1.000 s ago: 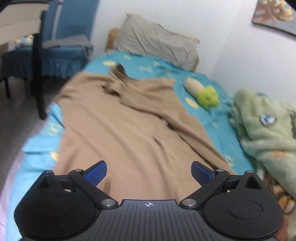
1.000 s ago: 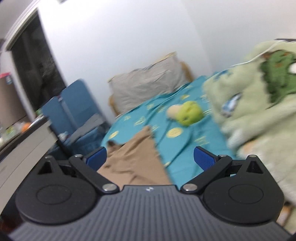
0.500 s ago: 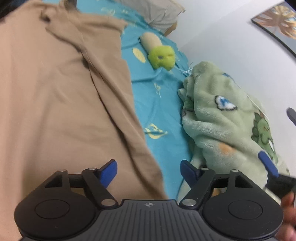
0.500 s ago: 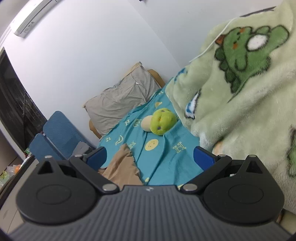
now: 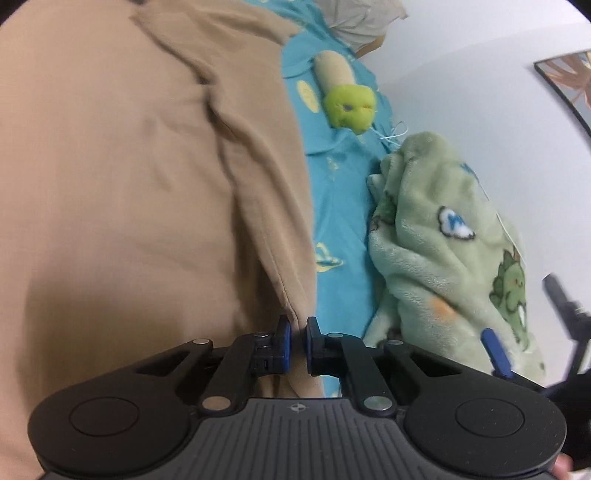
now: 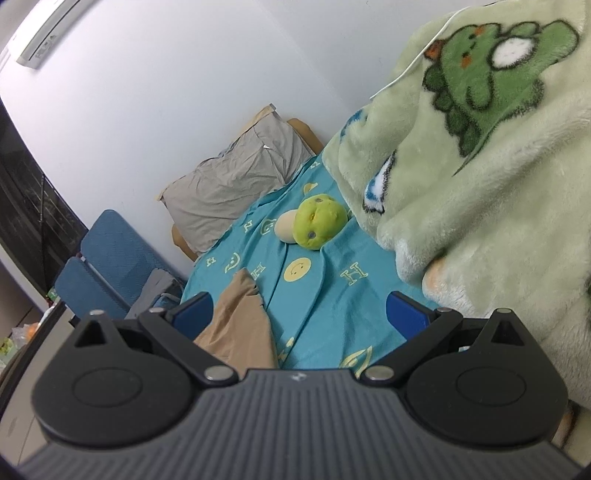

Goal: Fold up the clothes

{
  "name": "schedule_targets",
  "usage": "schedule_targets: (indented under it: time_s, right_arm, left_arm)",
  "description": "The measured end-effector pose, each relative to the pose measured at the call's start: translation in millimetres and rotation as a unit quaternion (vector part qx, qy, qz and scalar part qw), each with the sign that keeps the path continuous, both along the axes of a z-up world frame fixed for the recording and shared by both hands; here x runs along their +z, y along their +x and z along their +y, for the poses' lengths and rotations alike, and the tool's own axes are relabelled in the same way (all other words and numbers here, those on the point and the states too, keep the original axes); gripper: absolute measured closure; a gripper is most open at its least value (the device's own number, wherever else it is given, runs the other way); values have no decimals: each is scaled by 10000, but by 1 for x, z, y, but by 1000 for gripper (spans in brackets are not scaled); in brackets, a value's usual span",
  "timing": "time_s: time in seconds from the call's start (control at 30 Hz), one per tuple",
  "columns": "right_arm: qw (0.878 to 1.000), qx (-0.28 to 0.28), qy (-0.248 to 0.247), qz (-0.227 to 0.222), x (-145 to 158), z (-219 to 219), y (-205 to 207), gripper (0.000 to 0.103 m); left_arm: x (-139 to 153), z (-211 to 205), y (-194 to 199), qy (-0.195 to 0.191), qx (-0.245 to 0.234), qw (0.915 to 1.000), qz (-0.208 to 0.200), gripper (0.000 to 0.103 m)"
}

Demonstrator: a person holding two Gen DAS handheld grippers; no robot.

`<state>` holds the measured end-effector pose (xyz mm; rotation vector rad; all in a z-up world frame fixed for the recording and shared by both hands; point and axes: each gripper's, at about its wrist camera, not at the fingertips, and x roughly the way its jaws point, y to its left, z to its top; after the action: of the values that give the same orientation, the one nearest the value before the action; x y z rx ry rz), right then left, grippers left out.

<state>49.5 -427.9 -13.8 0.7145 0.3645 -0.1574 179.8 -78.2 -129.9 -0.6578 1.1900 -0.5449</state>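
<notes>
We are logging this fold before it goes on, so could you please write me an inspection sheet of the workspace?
Surface: bed sheet, teal, printed.
Job's things: tan garment spread flat on the sheet, its right edge pinched.
Clutter: green blanket heaped beside the garment; plush toy; pillow at the head.
Grippers: left hand-held gripper shut on the garment's edge; right hand-held gripper open, holding nothing.
Cables: thin white cord on the blanket.
Surroundings: blue chairs, white wall, air conditioner.
</notes>
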Motion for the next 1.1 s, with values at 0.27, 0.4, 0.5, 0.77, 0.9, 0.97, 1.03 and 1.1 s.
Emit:
schedule_targets:
  time_s: [0.27, 0.4, 0.5, 0.77, 0.9, 0.97, 1.03, 1.1]
  right_arm:
    - [9989, 241, -255, 310, -4, 15, 12, 1]
    - [9967, 473, -382, 535, -10, 25, 21, 1]
    - [9949, 639, -388, 675, -15, 32, 28, 1]
    - [9889, 944, -446, 1058, -30, 48, 40, 1]
    - [9871, 979, -505, 1161, -33, 51, 42, 1]
    - [9865, 993, -499, 1203, -33, 52, 42, 1]
    - [9862, 1024, -532, 1189, -32, 54, 42, 1]
    - [9854, 1058, -581, 1200, -31, 57, 41, 1]
  left_arm:
    - [-16, 67, 5, 425, 213, 9986, 210, 91]
    - [-16, 65, -15, 443, 41, 9989, 139, 63]
    - [-12, 53, -30, 637, -192, 9978, -61, 42]
    - [-5, 33, -64, 1050, -732, 9911, -377, 99]
    - [2, 41, -81, 1336, -770, 9877, -262, 100]
    - [4, 41, -90, 1550, -820, 9839, -334, 100]
    - [6, 39, -97, 1640, -831, 9815, -533, 99]
    - [13, 41, -102, 1555, -767, 9822, -718, 98]
